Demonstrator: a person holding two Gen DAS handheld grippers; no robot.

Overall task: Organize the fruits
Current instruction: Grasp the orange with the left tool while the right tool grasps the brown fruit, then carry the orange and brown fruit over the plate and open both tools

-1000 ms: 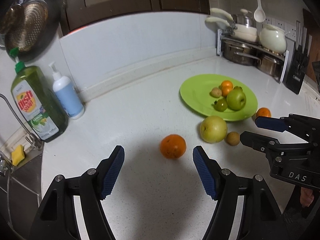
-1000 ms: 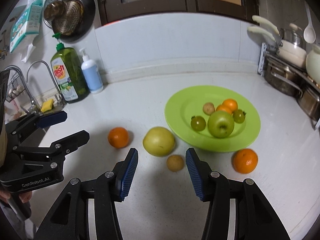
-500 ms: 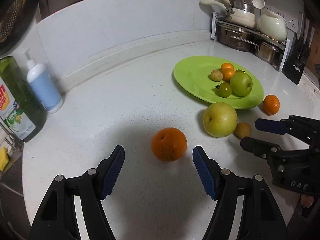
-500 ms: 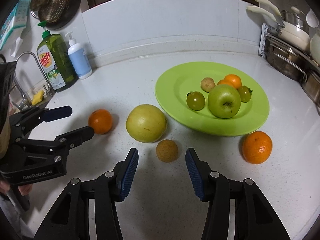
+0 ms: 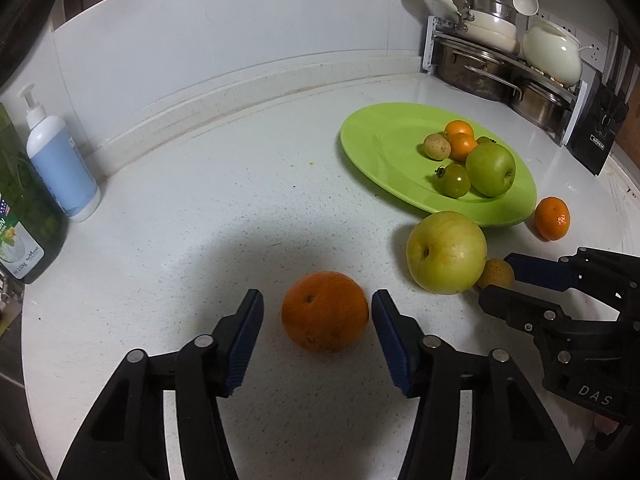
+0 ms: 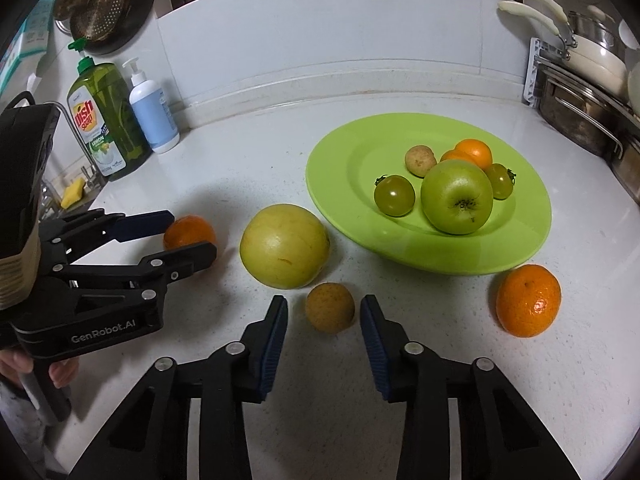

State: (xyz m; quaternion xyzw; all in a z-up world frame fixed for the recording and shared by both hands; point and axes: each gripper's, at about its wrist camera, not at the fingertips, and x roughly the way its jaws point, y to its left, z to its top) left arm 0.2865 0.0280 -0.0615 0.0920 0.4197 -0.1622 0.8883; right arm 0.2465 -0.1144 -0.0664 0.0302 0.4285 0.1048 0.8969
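The white kitchen surface (image 6: 248, 168) carried a plate (image 6: 348, 168). Both tools gaped wide: left (image 5: 316, 314) around an orange (image 5: 325, 312), right (image 6: 324, 314) around a small fruit (image 6: 329, 307), half hidden in the left view.

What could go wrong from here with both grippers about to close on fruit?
The round orange sits off-centre between the open left gripper, nearer one pad, so it may roll away. The right gripper brackets the small brown fruit close to the large yellow-green apple, which it could nudge.

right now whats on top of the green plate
On the green plate sit a green apple, two green tomatoes, a small brown fruit and two oranges. The apple partly covers the oranges; anything behind it is hidden.
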